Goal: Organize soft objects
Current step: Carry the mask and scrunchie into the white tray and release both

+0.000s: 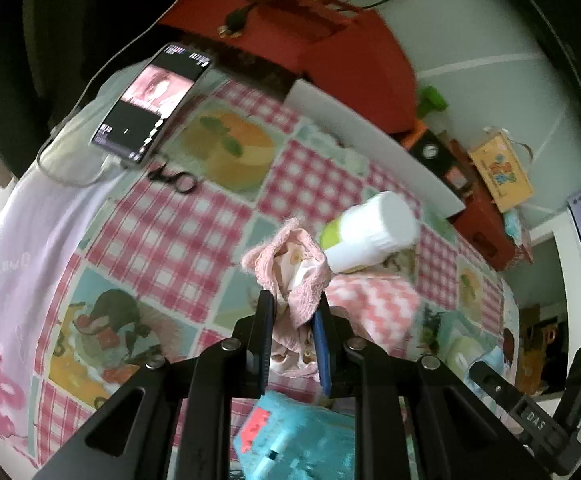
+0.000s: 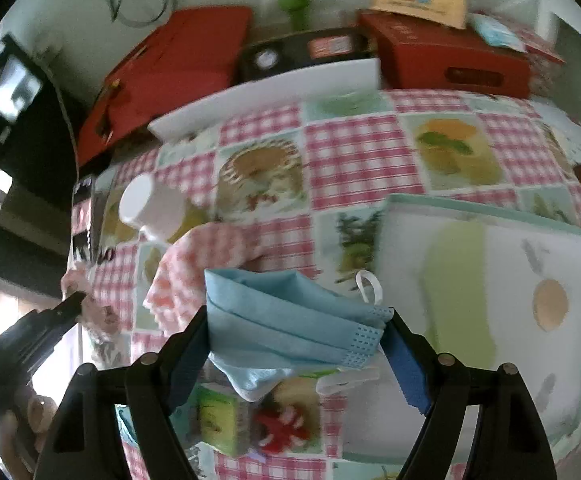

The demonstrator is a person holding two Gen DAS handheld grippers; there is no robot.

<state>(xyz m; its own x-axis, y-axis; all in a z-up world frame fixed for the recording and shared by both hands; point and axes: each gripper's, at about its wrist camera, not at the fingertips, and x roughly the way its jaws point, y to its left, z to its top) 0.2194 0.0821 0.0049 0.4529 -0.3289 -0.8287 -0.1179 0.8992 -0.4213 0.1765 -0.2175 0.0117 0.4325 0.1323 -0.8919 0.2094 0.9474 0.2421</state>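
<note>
My left gripper (image 1: 292,304) is shut on a bunched pink lacy cloth (image 1: 290,268) and holds it above the checked tablecloth. My right gripper (image 2: 296,320) holds a blue face mask (image 2: 290,312) stretched between its fingers, its white ear loop (image 2: 368,286) sticking up. A pink-and-white zigzag cloth (image 2: 206,256) lies on the table just beyond the mask; it also shows in the left wrist view (image 1: 374,304). The left gripper and pink cloth appear at the left of the right wrist view (image 2: 86,306).
A white bottle with a green label (image 1: 366,232) lies on its side by the zigzag cloth. A phone (image 1: 150,100) and scissors (image 1: 174,178) lie far left. A pale tray (image 2: 486,280) sits right. Red boxes (image 2: 442,56) line the back. A teal packet (image 1: 294,436) lies below my left gripper.
</note>
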